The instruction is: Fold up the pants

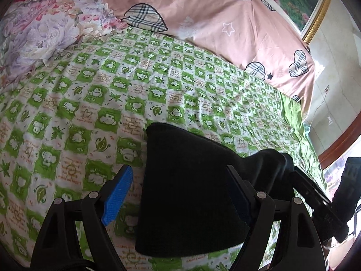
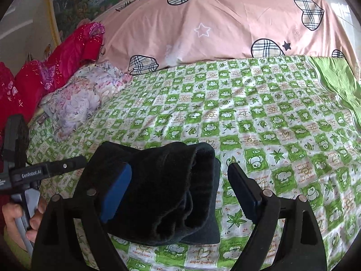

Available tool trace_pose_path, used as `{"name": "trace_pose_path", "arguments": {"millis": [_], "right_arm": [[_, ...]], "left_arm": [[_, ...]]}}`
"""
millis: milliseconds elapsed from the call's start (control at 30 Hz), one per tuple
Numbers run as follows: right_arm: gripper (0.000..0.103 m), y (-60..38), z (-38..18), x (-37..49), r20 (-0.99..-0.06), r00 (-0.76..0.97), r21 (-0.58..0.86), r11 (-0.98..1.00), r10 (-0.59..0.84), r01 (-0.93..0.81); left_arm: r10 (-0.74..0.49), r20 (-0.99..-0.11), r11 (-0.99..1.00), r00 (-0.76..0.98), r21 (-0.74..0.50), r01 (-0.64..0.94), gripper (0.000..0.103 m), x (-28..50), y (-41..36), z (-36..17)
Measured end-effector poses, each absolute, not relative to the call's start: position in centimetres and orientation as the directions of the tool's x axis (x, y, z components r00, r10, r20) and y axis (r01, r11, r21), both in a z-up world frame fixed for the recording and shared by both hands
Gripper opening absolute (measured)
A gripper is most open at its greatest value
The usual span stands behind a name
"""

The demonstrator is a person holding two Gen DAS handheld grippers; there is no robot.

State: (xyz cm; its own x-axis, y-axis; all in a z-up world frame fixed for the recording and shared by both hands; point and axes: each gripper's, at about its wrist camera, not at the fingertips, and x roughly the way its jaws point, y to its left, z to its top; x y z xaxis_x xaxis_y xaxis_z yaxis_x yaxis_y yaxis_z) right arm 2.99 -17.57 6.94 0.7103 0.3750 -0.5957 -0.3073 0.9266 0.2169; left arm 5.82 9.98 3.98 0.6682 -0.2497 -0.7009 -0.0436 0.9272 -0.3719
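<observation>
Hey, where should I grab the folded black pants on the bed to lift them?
Grip the thick rolled edge of the folded black fabric pants nearest you, coming from the near side. The layers stack there, so one pinch catches all. Both hand-held grippers, left and right, stand open around the bundle.

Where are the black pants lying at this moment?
The black pants lie folded in a bundle on the green checked bedsheet, near its front edge. In both wrist views they sit between the open fingers of the left tongs and right tongs.
</observation>
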Motion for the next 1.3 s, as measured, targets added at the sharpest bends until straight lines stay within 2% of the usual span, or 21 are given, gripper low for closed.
{"name": "trace_pose_path", "arguments": {"millis": [333,533,833,967,1133,1300], "right_arm": [[0.087,-18.1,5.3,3.8,-0.651,0.693,0.164,0.949,0.310,-0.271],[0.087,-18.9,3.3,4.9,-0.689,0.670,0.151,0.959,0.275,-0.238],[0.088,-20.4,1.2,7.0,-0.708,0.633,0.229,0.950,0.313,-0.214],[0.087,-20.3,1.3,6.7,-0.710,0.626,0.235,0.947,0.322,-0.220],[0.072,-20.6,1.5,6.2,-0.696,0.564,0.363,0.895,0.445,-0.258],[0.070,-21.3,0.2,5.7,-0.666,0.466,0.530,0.810,0.582,-0.253]], "left_arm": [[-0.180,-0.780,0.965,0.600,-0.257,-0.044,0.082,9.9,8.4,2.4],[-0.189,-0.802,0.957,0.566,-0.279,-0.077,0.084,11.1,9.1,1.1],[-0.183,-0.842,0.959,0.508,-0.267,-0.097,0.084,13.6,9.3,-0.6],[-0.217,-0.840,0.947,0.498,-0.304,-0.100,0.084,13.8,9.6,-0.9],[-0.274,-0.808,0.917,0.522,-0.383,-0.112,0.082,11.8,10.5,-0.2],[-0.320,-0.775,0.893,0.545,-0.438,-0.099,0.082,8.7,11.3,0.8]]}}
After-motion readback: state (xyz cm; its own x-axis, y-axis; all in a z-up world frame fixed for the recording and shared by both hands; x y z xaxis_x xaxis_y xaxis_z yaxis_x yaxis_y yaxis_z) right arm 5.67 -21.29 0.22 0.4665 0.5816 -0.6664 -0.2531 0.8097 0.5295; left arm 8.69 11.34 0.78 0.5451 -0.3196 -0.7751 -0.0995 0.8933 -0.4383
